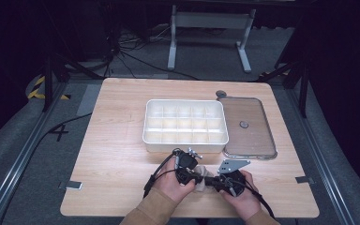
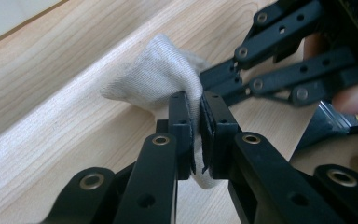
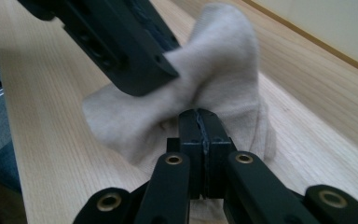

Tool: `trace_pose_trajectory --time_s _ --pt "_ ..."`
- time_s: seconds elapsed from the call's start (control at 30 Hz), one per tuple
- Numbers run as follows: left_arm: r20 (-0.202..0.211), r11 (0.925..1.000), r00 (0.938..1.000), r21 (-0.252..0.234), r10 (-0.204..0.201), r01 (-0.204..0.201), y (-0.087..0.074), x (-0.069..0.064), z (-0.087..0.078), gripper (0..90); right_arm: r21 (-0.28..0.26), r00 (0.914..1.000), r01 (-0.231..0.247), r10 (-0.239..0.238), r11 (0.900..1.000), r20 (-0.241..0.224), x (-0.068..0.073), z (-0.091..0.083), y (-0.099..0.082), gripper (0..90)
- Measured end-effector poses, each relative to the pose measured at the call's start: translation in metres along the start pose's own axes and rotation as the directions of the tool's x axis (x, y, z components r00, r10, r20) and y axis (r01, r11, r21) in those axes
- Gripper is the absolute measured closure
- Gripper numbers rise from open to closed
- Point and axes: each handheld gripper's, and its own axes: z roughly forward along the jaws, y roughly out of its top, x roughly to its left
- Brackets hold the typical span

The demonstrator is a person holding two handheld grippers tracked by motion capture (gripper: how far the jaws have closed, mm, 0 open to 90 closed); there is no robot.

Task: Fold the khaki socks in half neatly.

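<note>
Right now your right claw is pinching a beige sock, its jaws pressed together on a fold of the knit with no gap showing between the pads. Your left claw is gripping the same sock from the opposite side; its pads are standing slightly apart, with cloth bunched between them and pressed on both faces, so I am reading it as clamped on the fabric rather than free.

From the high view, the two claws are meeting nose to nose near the front edge of the tabletop, left claw and right claw almost touching, the sock crumpled between them and resting low on the wood. The sock's long axis is running roughly across the tabletop, from one claw to the other, though the bunching is making that hard to call firmly.

Farther out, the white compartment box is sitting just beyond your hands, toward the middle of the tabletop. Its clear lid is lying flat beside it on your right, touching or nearly so.

Judgement: the box is lying straight ahead of both claws, with the left claw looking a little nearer to its front wall. Any carry is going forward and upward over that wall.
</note>
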Motion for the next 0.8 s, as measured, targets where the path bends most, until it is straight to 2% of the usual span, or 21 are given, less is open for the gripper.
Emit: trace_pose_trajectory --time_s 0.13,0.3,0.47,0.53,0.63,0.7,0.77,0.8 --pt "-0.006 0.9999 0.9998 0.000 0.017 -0.017 0.000 -0.001 0.002 83.3 -0.006 0.9999 0.008 -0.008 0.9999 -0.009 0.003 0.003 0.001 89.2" --pt "-0.011 0.9999 0.9999 -0.002 0.013 -0.013 -0.001 0.000 0.000 83.4 -0.009 0.9999 0.003 -0.003 1.0000 -0.017 0.001 0.000 0.000 89.1" --pt "-0.028 0.9999 0.9995 -0.006 -0.014 0.013 -0.002 0.006 -0.002 83.7 -0.035 0.9997 -0.025 0.025 0.9991 0.005 -0.009 -0.021 -0.001 89.1" --pt "-0.025 1.0000 0.9996 -0.004 -0.008 0.008 -0.002 0.006 -0.003 83.7 -0.034 0.9988 -0.034 0.035 0.9989 0.036 -0.014 -0.030 -0.004 89.1" --pt "-0.031 0.9999 0.9994 0.000 -0.014 0.014 -0.001 0.006 -0.004 83.7 0.019 0.9948 -0.076 0.075 0.9969 0.069 -0.024 -0.040 -0.011 89.1" --pt "-0.032 0.9998 0.9994 0.008 -0.016 0.016 -0.001 0.007 -0.004 83.7 0.073 0.9930 -0.103 0.099 0.9919 0.065 -0.028 -0.039 -0.015 89.3" --pt "-0.031 0.9998 0.9994 0.003 -0.018 0.018 -0.001 0.007 -0.003 83.6 0.093 0.9934 -0.099 0.093 0.9907 0.067 -0.028 -0.036 -0.017 89.3" --pt "-0.025 0.9997 0.9994 0.006 -0.022 0.022 -0.001 0.006 -0.004 83.7 0.112 0.9963 -0.078 0.074 0.9906 0.044 -0.025 -0.031 -0.017 89.3"
